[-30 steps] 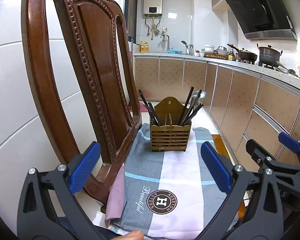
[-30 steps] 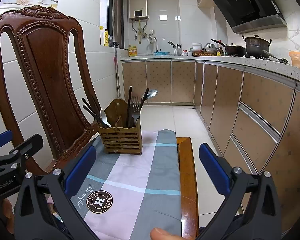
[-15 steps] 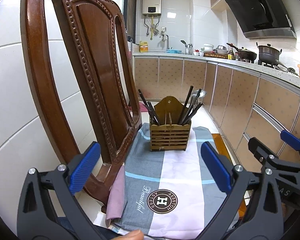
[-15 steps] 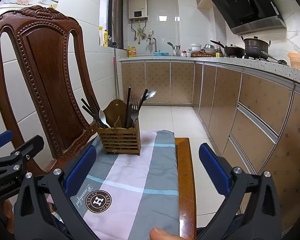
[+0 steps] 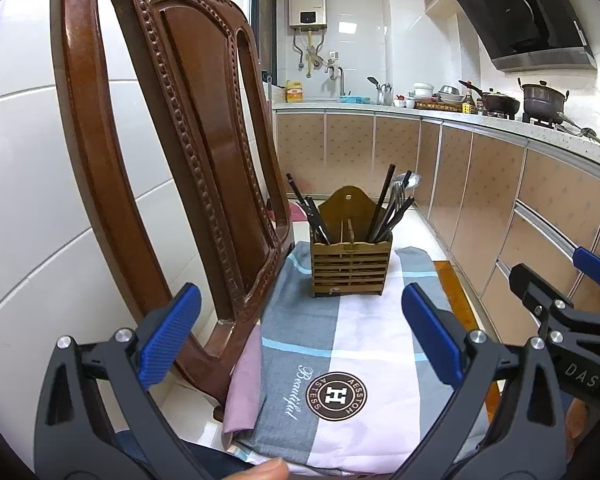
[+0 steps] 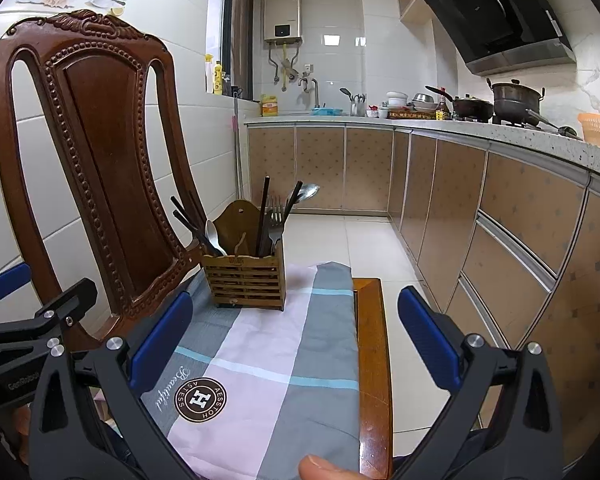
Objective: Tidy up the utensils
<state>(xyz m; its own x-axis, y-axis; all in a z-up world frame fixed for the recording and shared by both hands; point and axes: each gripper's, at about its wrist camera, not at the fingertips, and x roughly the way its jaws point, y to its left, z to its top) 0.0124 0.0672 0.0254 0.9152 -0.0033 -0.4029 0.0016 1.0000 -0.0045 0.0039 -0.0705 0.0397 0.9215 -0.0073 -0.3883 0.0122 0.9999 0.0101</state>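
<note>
A slatted wooden utensil holder stands at the far end of a checked cloth spread over a wooden chair seat. Black chopsticks, forks and spoons stick up out of it. My left gripper hovers open over the near part of the cloth, well short of the holder. My right gripper is also open and empty, beside the left one and just as far back.
The carved chair back rises close on the left, against a tiled wall. Kitchen cabinets and a counter with pots run along the right. Tiled floor lies beyond the seat. A fingertip shows at the bottom edge.
Both grippers have drifted very slightly; the holder and cloth stay where they were, and both grippers remain open.
</note>
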